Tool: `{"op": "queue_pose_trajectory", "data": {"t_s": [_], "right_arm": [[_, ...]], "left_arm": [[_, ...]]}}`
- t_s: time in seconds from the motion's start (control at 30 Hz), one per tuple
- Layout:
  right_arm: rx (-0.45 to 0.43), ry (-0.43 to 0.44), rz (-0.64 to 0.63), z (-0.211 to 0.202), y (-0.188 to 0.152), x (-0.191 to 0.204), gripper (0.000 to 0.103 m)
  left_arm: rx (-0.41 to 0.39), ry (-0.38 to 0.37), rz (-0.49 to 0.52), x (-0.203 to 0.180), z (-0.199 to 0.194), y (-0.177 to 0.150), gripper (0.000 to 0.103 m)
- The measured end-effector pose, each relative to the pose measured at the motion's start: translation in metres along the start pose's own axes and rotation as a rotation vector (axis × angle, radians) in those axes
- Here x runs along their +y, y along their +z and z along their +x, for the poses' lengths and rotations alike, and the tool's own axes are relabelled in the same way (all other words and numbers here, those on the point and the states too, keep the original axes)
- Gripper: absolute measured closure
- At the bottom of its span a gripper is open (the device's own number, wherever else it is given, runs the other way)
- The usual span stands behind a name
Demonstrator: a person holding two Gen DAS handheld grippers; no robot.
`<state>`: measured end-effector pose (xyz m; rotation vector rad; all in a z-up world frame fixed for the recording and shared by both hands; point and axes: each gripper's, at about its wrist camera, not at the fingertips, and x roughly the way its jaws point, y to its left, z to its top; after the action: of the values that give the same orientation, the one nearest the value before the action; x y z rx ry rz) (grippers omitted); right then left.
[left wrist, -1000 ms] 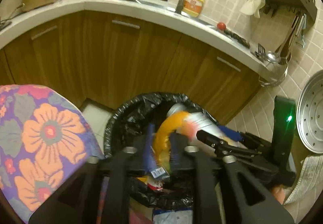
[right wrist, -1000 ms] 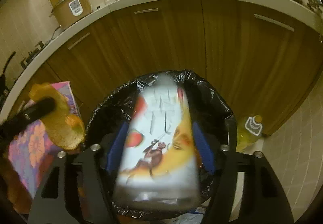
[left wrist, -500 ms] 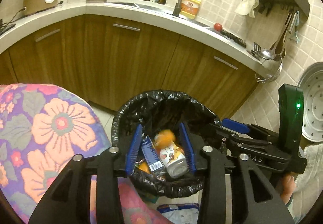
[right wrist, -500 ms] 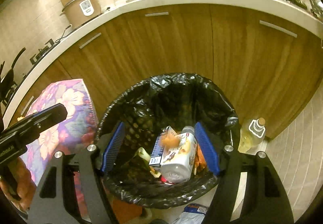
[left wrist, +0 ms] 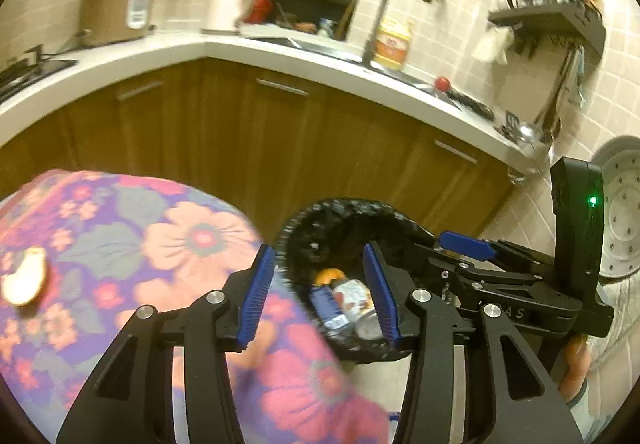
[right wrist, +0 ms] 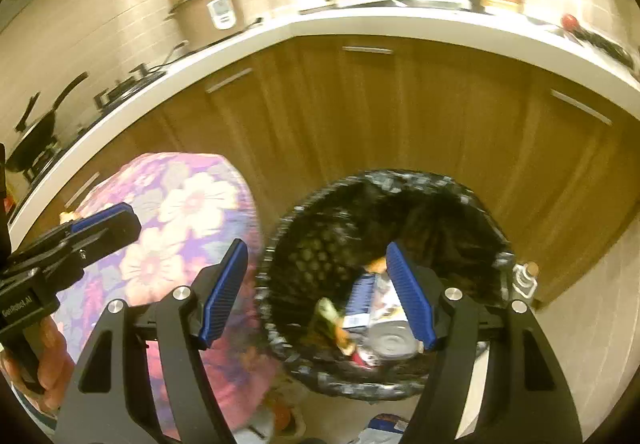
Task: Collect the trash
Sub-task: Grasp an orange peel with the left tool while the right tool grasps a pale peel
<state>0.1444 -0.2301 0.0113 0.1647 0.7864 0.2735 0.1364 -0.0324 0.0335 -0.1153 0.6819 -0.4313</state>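
Observation:
A bin lined with a black bag (left wrist: 316, 212) (right wrist: 404, 175) stands on the floor by the wooden cabinets. In it lie a white printed can (left wrist: 354, 302) (right wrist: 390, 340), a blue carton (left wrist: 325, 306) (right wrist: 362, 292) and an orange peel (left wrist: 330, 276). My left gripper (left wrist: 320, 296) hovers over the bin's near edge, its jaws opening with nothing between them. My right gripper (right wrist: 316, 294) stands open and empty above the bin's left rim. A pale scrap (left wrist: 24, 280) lies on the floral tablecloth (left wrist: 168, 240) (right wrist: 176, 220) at the far left.
A yellow bottle (right wrist: 524, 280) stands on the floor right of the bin. A packet (right wrist: 384, 424) lies on the floor in front of it. The curved counter (left wrist: 280, 52) carries a rice cooker (left wrist: 118, 8), a kettle and a sink. A hand (right wrist: 50, 368) holds the left gripper.
The left gripper let go of the orange peel and the right let go of the white can; both now lie in the bin. Both grippers rose, pulled back and swung left.

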Motion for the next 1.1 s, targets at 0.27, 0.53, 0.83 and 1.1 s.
{"op": "queue_pose_trajectory", "data": {"t_s": [0.27,0.53,0.83,1.1], "right_arm": [[-0.063,0.138,-0.182,0.010,-0.001,0.108,0.035],[-0.032,0.269,-0.279,0.033,0.011,0.199,0.035],[0.032,0.352,-0.373,0.073,0.017,0.270,0.035],[-0.010,0.285,-0.399,0.116,0.021,0.292,0.035]], "left_arm": [[-0.067,0.179,-0.006,0.056,-0.063,-0.012,0.049],[-0.125,0.338,-0.129,0.145,-0.127,-0.030,0.049],[-0.093,0.434,-0.204,0.235,-0.153,-0.040,0.044],[-0.018,0.430,-0.280,0.279,-0.112,-0.041,0.044]]}}
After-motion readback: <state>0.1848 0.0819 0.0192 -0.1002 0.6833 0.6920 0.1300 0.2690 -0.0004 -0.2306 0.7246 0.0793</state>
